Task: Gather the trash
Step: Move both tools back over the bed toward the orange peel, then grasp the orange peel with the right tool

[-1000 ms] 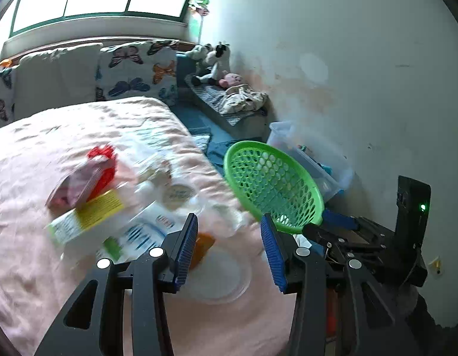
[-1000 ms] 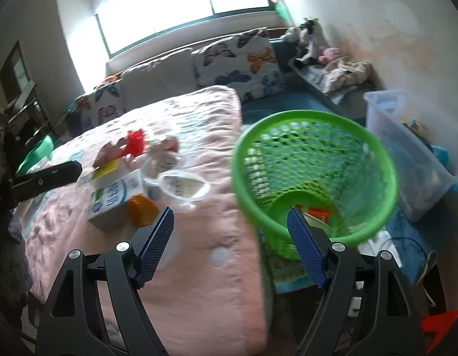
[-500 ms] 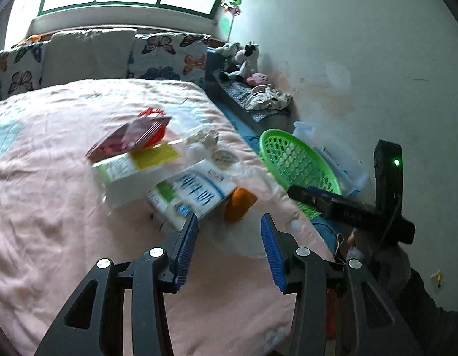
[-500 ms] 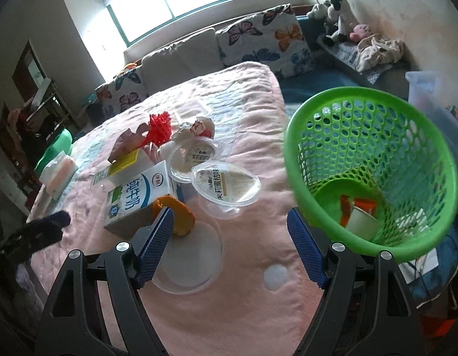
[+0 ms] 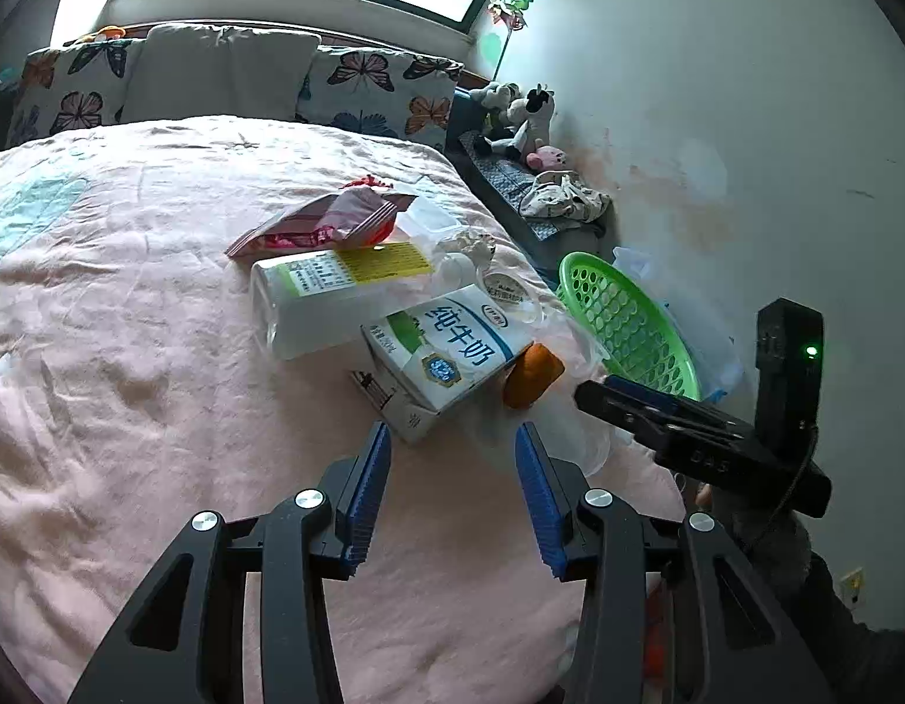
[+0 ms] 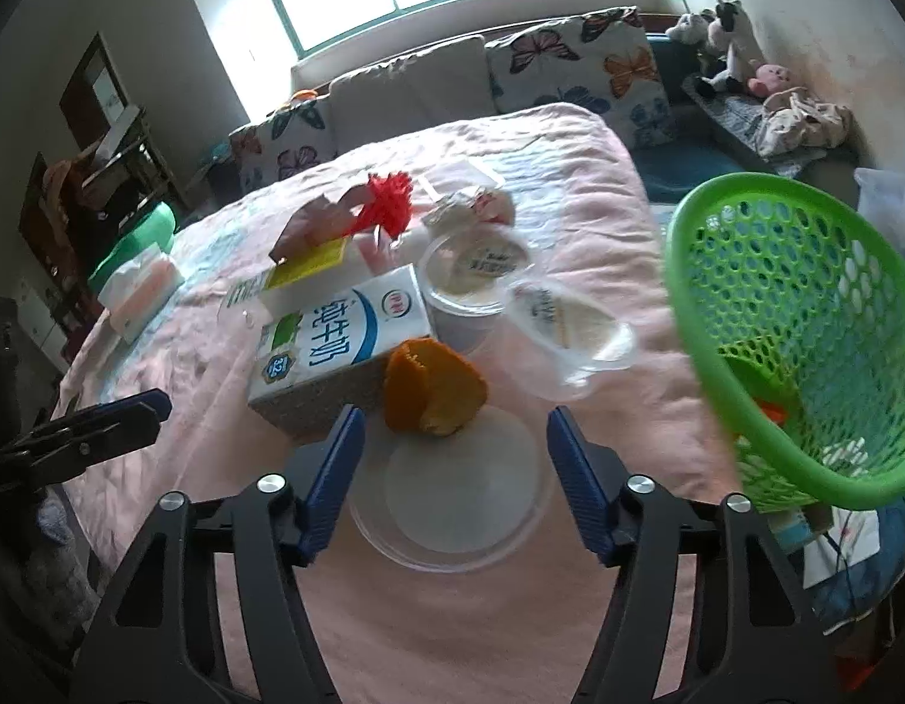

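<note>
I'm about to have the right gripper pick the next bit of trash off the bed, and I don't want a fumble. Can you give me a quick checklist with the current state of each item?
1. Right gripper open and empty: ok, jaws spread wide.
2. Target lined up: ok, the orange peel and the clear lid sit between the fingers.
3. Which of the two it will catch: cannot tell, the peel rests on the lid's far edge.
4. Milk carton clear of the left finger: not ok, it lies right beside it.
5. Green basket within reach: ok, beside the bed on the right.
6. Left gripper out of the way: ok, open and off to the left.
</note>
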